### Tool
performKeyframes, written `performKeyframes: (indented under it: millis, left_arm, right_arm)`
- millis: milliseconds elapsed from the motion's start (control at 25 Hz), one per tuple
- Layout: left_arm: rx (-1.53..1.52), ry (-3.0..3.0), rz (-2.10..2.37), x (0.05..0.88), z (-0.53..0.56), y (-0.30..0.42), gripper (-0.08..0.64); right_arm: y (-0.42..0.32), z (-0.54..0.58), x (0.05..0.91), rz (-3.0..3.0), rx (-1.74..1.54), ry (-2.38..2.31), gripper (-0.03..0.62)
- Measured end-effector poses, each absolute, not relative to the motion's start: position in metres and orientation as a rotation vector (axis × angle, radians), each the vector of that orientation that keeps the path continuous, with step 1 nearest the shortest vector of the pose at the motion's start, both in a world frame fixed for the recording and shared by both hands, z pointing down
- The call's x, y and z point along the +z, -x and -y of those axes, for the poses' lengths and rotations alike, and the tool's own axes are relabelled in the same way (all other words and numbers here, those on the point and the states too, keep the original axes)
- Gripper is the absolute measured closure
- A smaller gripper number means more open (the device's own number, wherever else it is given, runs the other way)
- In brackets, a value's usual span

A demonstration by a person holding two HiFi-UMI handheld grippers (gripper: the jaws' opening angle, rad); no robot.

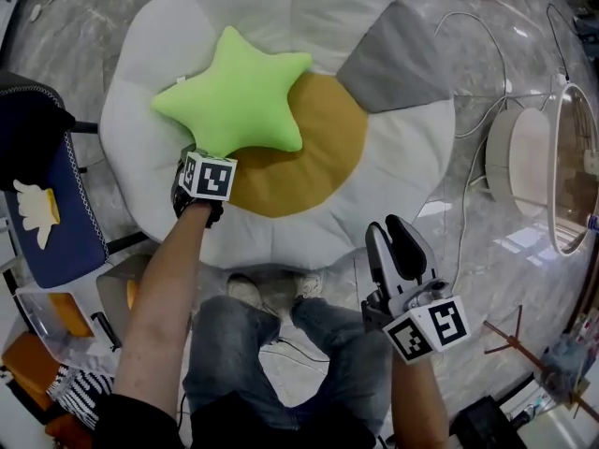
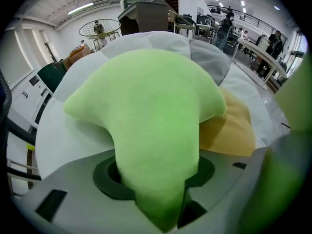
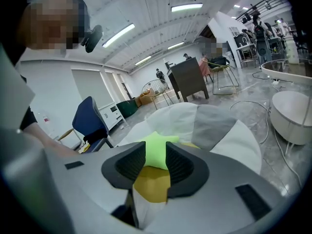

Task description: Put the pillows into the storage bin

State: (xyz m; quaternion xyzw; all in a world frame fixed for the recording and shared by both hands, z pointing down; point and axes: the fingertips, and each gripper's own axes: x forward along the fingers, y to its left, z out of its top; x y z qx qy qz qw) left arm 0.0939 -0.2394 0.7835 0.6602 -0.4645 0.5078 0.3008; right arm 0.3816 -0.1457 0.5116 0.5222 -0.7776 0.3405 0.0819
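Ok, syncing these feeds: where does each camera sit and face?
Head view: on the head, facing steeply down at the star pillow on the cushion; forearms, legs, left gripper, right gripper show.
Left gripper view: on the left gripper, facing along its jaws, shut on the star pillow's tip.
Right gripper view: on the right gripper, facing the cushion; jaws apart, empty.
Shared: all show the star pillow.

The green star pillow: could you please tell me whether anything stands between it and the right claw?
Nothing visible does: only bare flower cushion lies between the right claw and the green star pillow, whose near tip the left claw grips.
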Motion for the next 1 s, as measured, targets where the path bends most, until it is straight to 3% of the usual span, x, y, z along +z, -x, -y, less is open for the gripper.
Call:
performKeyframes:
  millis: [600, 1000]
  left_arm:
    - [1.161, -1.716, 0.964, 0.620, 0.027, -0.098, 0.336]
    - [0.950, -1.655, 1.170, 0.571, -0.081, -0.071, 0.337]
  right_arm:
    - [-0.267, 0.125, 0.406, 2.351, 1.098, -1.136, 0.453]
    - [-0.163, 0.081, 0.404, 2.415, 1.033, -0.688, 0.453]
